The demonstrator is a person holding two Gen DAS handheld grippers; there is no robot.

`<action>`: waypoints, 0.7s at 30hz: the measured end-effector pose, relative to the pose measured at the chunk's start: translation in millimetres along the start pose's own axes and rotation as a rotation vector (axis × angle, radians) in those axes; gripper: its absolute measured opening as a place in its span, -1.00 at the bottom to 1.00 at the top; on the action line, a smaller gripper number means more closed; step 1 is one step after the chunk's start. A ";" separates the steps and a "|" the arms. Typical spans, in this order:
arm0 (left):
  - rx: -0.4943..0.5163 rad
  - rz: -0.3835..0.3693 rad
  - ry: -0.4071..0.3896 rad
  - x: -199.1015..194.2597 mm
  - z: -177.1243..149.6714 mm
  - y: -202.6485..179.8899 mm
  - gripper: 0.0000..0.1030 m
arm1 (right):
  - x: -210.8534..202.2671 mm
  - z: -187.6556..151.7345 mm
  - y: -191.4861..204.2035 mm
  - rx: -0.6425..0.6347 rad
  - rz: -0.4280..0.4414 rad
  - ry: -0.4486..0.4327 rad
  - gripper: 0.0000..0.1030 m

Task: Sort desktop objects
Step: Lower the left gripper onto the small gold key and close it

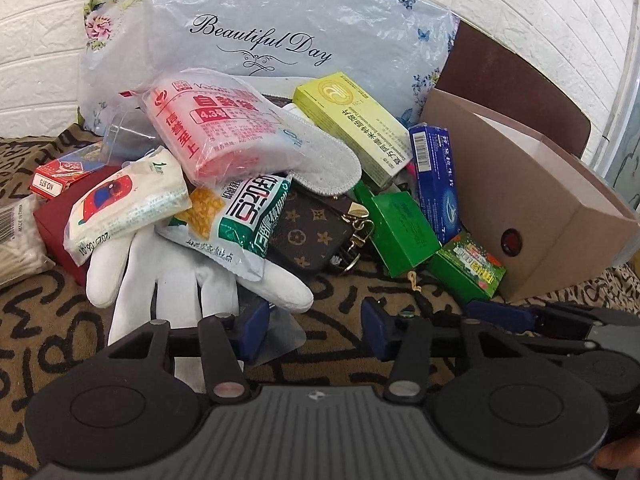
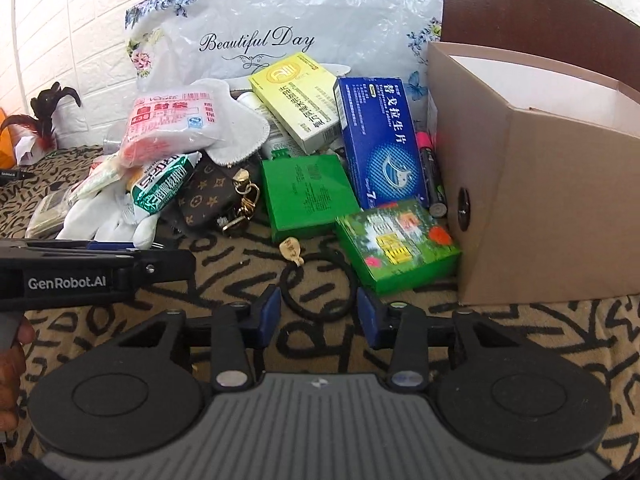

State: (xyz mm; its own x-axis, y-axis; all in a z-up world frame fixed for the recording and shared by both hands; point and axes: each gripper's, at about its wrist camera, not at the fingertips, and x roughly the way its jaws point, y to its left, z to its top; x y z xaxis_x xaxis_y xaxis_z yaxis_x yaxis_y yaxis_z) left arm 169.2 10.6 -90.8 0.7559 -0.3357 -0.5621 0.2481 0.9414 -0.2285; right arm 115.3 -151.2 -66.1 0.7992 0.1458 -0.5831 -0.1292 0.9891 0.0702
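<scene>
1. My left hand-held gripper (image 1: 316, 330) sits low over the patterned cloth (image 1: 48, 320) that covers the bench, its blue pads partly apart, with nothing pressed between them. A clear bit of plastic (image 1: 286, 334) lies just by its left pad, and the fingers of a white glove (image 1: 176, 276) reach toward it.
2. My right hand-held gripper (image 2: 318, 316) is likewise half-open; a black hair tie (image 2: 318, 284) lies on the cloth between and just beyond its pads, which do not grip it.
3. The heap to be sorted lies further off: a brown monogram pouch (image 2: 208, 198) with a gold clasp, a green box (image 2: 308, 196), a blue medicine box (image 2: 382, 140), a yellow-green box (image 2: 298, 96) and a flowery green box (image 2: 398, 242).
4. An open cardboard box (image 2: 540, 184) stands at the right, touching the flowery box.
5. A white plastic bag (image 2: 280, 20) printed "Beautiful Day" leans against the brick wall at the far side.
</scene>
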 end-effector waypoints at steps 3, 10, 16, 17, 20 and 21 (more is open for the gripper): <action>-0.015 -0.010 -0.001 4.2 2.3 0.9 0.09 | 2.5 1.0 -0.7 -0.003 0.002 -0.005 -0.37; 0.011 0.013 0.011 14.6 2.7 -0.4 -0.93 | -2.7 -0.6 0.4 -0.012 0.014 -0.013 -0.70; 0.005 -0.030 0.033 -2.1 -6.9 -2.7 -1.00 | -18.0 -2.4 -1.1 -0.010 0.039 -0.021 -0.80; 0.015 -0.040 0.037 -5.8 -9.7 -6.3 -1.00 | -21.1 -2.8 -0.8 -0.016 0.040 -0.024 -0.80; 0.045 -0.059 0.033 -17.1 -16.5 -16.7 -1.00 | -30.6 -4.7 -1.3 -0.026 0.045 -0.035 -0.81; 0.054 -0.060 0.028 -20.8 -18.1 -19.7 -1.00 | -33.5 -5.2 -1.9 -0.026 0.045 -0.037 -0.81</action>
State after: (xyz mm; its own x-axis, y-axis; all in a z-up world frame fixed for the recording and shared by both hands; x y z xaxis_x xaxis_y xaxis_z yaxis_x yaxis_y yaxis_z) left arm 137.6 -1.6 -89.0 0.7218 -0.3913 -0.5708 0.3253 0.9198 -0.2193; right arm 85.6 -158.0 -50.9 0.8136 0.1914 -0.5491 -0.1805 0.9808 0.0744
